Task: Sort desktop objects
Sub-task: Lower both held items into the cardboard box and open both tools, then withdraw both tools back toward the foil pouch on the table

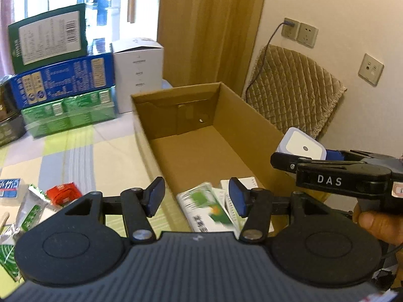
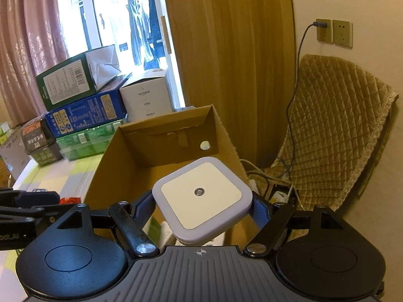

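Already clamped in the right hand-held gripper (image 2: 202, 210): a square white night light (image 2: 202, 198), flat face tilted up, held over the near right corner of the open cardboard box (image 2: 161, 151), just above its rim. Nearer the box floor than any loose item on the bench (image 1: 83, 151). Ahead and slightly left lies the drop spot. Parted and empty, the left hand-held gripper (image 1: 196, 197), poised above green-and-white packets (image 1: 201, 209) at the box's near end.
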